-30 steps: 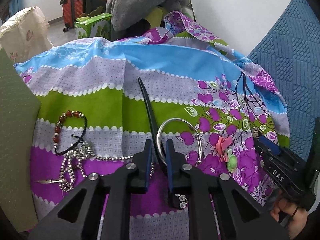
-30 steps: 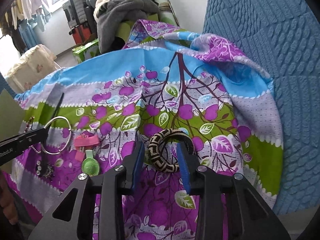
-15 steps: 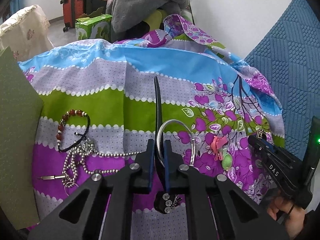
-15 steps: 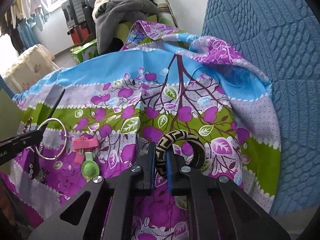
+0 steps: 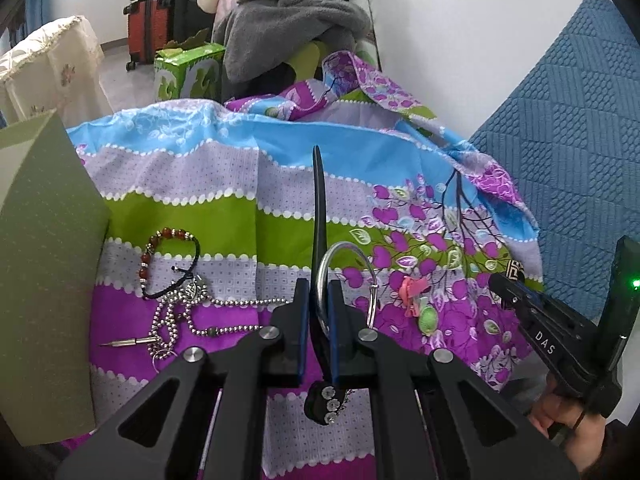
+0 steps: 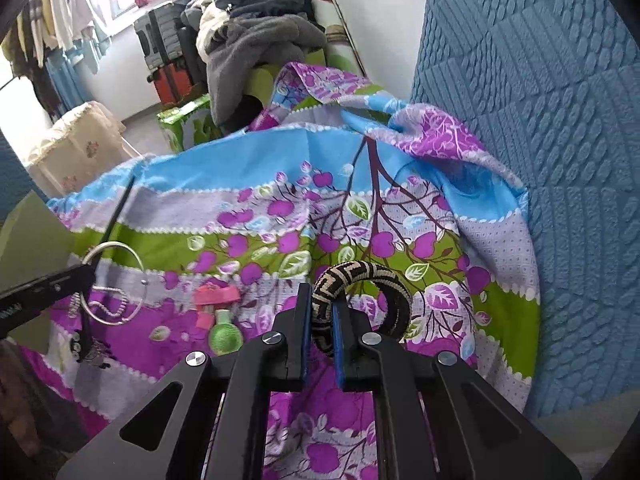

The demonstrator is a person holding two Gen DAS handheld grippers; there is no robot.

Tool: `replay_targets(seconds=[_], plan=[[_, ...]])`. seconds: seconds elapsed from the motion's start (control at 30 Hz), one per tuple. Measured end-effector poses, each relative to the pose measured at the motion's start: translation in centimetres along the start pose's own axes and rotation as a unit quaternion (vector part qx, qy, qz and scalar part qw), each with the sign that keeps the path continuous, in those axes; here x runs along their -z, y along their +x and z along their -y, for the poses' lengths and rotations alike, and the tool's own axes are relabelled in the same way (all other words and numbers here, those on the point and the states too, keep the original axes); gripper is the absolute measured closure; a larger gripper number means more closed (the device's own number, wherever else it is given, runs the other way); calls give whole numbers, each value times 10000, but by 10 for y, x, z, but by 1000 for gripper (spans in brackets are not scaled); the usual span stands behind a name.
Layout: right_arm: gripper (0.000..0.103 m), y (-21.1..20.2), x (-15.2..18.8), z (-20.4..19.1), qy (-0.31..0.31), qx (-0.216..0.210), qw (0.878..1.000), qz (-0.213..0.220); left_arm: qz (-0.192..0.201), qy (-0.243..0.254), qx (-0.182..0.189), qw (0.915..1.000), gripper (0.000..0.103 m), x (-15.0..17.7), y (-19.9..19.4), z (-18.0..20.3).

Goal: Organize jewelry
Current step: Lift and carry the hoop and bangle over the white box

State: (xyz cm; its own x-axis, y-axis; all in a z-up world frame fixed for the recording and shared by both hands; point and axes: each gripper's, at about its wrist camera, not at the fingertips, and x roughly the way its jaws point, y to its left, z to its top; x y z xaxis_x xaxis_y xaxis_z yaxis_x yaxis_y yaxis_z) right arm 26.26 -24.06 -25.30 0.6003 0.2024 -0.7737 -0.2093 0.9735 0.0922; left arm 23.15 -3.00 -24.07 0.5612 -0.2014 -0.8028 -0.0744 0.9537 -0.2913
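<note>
My left gripper (image 5: pixel 319 304) is shut on a silver bangle (image 5: pixel 347 276) and a long black hair clip (image 5: pixel 319 216), both lifted off the flowered cloth (image 5: pixel 200 184); the clip's rhinestone end hangs below the fingers. My right gripper (image 6: pixel 322 312) is shut on a black-and-cream woven bangle (image 6: pixel 368 296) and holds it raised on edge. The silver bangle also shows in the right wrist view (image 6: pixel 114 284). A red-bead bracelet (image 5: pixel 168 258), a silver ball chain (image 5: pixel 188 312) and a pink and green hair clip (image 5: pixel 418 304) lie on the cloth.
A green card box wall (image 5: pixel 44 264) stands at the left edge. A blue quilted mattress (image 6: pixel 540 140) rises along the right. Behind the cloth are a grey clothes pile (image 5: pixel 288 12), a green carton (image 5: pixel 188 72) and a red suitcase (image 5: pixel 140 28).
Both grippers closed: the left on the silver bangle and black clip, the right on the woven bangle. Both have since lifted their items off the cloth.
</note>
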Motion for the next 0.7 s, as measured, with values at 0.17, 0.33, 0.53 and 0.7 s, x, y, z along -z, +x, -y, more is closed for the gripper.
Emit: replay_targets(seconds=[0.17,0.33,0.53,0.7], plan=[[96,-16,-2,-10,-96,-29,9999,87,81,10,47,10000,95,-3,-16,0],[96,-42,-4,-20,-151,-73,9996,208,173,-70,28,9998,95,-8,-42,-4],[96,-71,-15,-30,-163,-182,9992,313,301,-53,-32,9995,95,-15,-76,-4],[96,-102,-40,-41,-248,-283,9974,607,456,-5,-69,9989,95,-26,-104,-2]])
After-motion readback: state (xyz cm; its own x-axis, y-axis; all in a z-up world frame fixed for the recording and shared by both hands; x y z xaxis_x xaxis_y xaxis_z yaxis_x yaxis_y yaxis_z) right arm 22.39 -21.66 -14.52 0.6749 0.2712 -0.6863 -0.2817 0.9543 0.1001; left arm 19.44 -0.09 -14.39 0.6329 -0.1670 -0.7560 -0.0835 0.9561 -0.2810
